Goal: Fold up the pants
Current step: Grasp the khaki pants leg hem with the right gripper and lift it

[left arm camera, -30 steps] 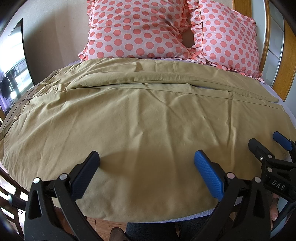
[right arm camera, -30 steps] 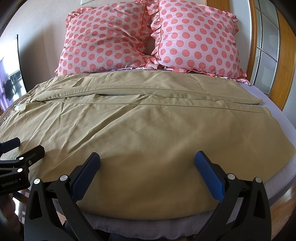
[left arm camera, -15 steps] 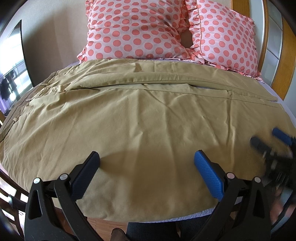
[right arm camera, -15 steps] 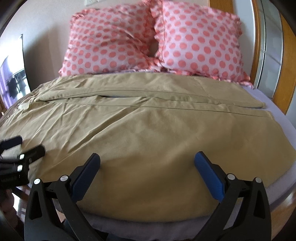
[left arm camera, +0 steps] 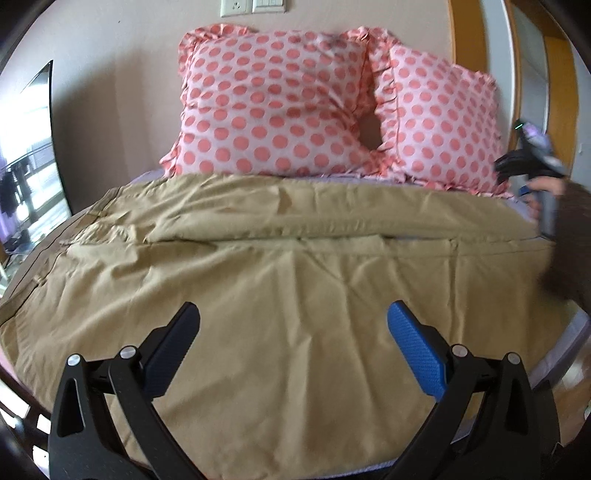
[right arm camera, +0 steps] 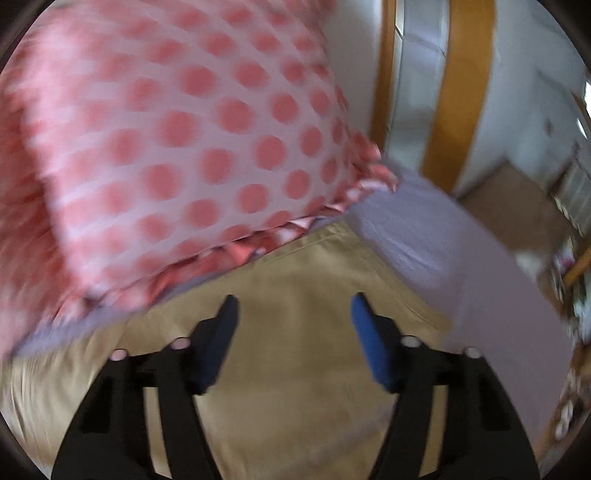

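Two grippers are in play, one per hand. Nearest the left camera, the left gripper point(left arm camera: 293, 334) hangs with its jaws spread wide and nothing between them, above the near part of the single pair of tan pants point(left arm camera: 280, 295). The pants lie flat across the bed point(left arm camera: 576, 325), waistband off to that gripper's left, the two legs running away to its right. One leg lies directly under and ahead of the jaws; the second lies beyond it, past a long seam line. Beyond the far leg, two pink polka-dot pillows point(left arm camera: 280, 107) stand side by side against the wall, and above them sit two pale wall plates point(left arm camera: 253, 5). Far to the gripper's right, the right gripper point(left arm camera: 532, 158) shows at the edge of the view, out past the leg ends (it is blurred there, so its jaws cannot be read from this side).

From its own camera, the right gripper point(right arm camera: 293, 332) has its jaws apart, though less widely than the left ones, with no cloth between them. Right beneath it lies the hem end of one pants point(right arm camera: 295, 369) leg. Just ahead and to its left, one pillow point(right arm camera: 166, 147) fills the view, its ruffle overlapping the cloth's far edge. To its right, bare lilac sheet point(right arm camera: 461, 266) runs to the bed's edge, with a wooden door frame point(right arm camera: 458, 88) farther off.
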Demonstrator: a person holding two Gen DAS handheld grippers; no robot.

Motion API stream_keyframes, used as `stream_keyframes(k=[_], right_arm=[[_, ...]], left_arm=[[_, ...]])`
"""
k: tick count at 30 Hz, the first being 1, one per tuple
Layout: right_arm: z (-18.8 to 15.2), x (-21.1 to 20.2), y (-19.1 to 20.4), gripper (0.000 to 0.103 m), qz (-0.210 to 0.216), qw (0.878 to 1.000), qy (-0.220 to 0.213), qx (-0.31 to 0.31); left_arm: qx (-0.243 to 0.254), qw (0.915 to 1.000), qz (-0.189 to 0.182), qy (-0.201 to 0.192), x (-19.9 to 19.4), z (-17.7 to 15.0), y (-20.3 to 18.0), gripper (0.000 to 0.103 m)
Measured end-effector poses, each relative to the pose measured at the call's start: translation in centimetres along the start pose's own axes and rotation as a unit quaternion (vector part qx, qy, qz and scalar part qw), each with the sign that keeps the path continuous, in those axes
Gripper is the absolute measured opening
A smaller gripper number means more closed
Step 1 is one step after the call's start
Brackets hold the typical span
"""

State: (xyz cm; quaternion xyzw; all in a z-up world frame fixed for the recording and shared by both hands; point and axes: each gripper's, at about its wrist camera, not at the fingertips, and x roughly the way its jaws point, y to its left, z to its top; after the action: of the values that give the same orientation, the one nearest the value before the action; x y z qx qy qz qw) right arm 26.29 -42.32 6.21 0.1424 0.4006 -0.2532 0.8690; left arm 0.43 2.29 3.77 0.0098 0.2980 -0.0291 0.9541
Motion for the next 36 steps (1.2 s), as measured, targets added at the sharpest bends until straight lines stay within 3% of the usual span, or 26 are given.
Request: stream_keyframes(k=[4,10,13,14,15,16,19,22,26,28,30,32,36], right_arm=[[2.9,6.2,-0.7,0.054,-0.033,0.994,0.048,0.09],[4.3,9.8,-0.3,0.056,-0.086,0.989,0.061,0.1],[4.5,11.0,-0.2,0.056,-0.101,0.99,0.047,0.084],[4.4,11.1,-0.1,0.05,-0.095,0.992,0.038,0.069],[4.3,11.1,-0.2,0.033,-0.066,0.995,0.031,0.06],[4.4,11.5,-0.6,0.024,-0.058,0.996,0.027,0.059],[3.7,11.4,-2.3,0.006,-0.036,0.997,0.012,0.072],[3.0,10.7,-5.2,0.004,0.028,0.992,0.004,0.119],[0.9,4.9,-9.3,0.004,0.128,0.979,-0.062,0.143],[-1.1,1.2,-10.9,0.004,0.163,0.973,-0.086,0.142],[-5.5,-3.3,-14.3,0.004,0.206,0.961,-0.101,0.152],[-10.5,-6.7,-16.3,0.004,0.217,0.958,-0.091,0.162],[-16.0,-7.5,-17.8,0.005,0.238,0.952,-0.023,0.192]], left_arm=[[0.004,0.9999,-0.009,-0.008,0.7,0.2,0.2,0.101],[0.003,0.9997,-0.023,0.001,2.3,0.3,0.2,0.101],[0.002,0.9996,-0.025,0.011,3.0,0.2,-0.1,0.101],[0.001,0.9996,-0.026,0.012,3.1,0.1,-0.1,0.101],[0.0,0.9996,-0.028,0.011,3.0,0.0,-0.1,0.101],[-0.001,0.9995,-0.029,0.009,2.9,0.0,-0.1,0.101],[-0.008,0.9995,-0.029,0.004,2.4,0.0,0.1,0.101],[-0.019,0.9995,-0.026,0.004,1.9,-0.1,0.7,0.101],[-0.049,0.9984,-0.028,-0.004,0.9,-0.4,2.3,0.101],[-0.064,0.9972,-0.037,-0.009,0.5,-0.4,3.1,0.101],[-0.078,0.996,-0.041,-0.013,0.1,-0.5,3.8,0.101],[-0.086,0.9953,-0.041,-0.019,-0.3,-0.3,4.3,0.101],[-0.103,0.9928,-0.056,-0.022,-0.6,0.8,5.6,0.101]])
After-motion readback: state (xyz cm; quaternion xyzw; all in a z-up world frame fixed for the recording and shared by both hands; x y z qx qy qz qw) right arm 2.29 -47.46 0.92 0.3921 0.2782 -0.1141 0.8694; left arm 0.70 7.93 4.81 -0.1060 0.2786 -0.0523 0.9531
